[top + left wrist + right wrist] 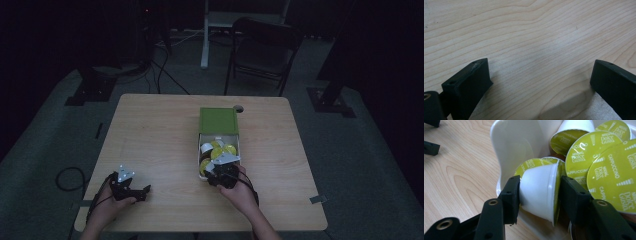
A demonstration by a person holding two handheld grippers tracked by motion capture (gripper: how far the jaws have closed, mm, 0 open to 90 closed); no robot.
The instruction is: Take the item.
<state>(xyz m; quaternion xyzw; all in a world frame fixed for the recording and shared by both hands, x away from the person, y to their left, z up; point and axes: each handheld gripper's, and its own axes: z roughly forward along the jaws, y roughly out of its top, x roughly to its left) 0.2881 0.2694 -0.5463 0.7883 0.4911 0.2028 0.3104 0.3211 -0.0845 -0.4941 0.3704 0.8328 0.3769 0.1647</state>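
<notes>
Right gripper [539, 195]: clamped on capsule [540, 192], one pad on base, other on green lid | capsule: on its side, at near end of white tray [511, 142], just above other capsules [586, 152] | tray: on table [155, 135], extending out of green box [218, 120] | left gripper [541, 82]: wide apart, nothing held, low over bare table.

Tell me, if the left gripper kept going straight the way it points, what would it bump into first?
Probably the bare wooden table: the left gripper, jaws open and empty, looks down onto the tabletop with nothing between.
</notes>
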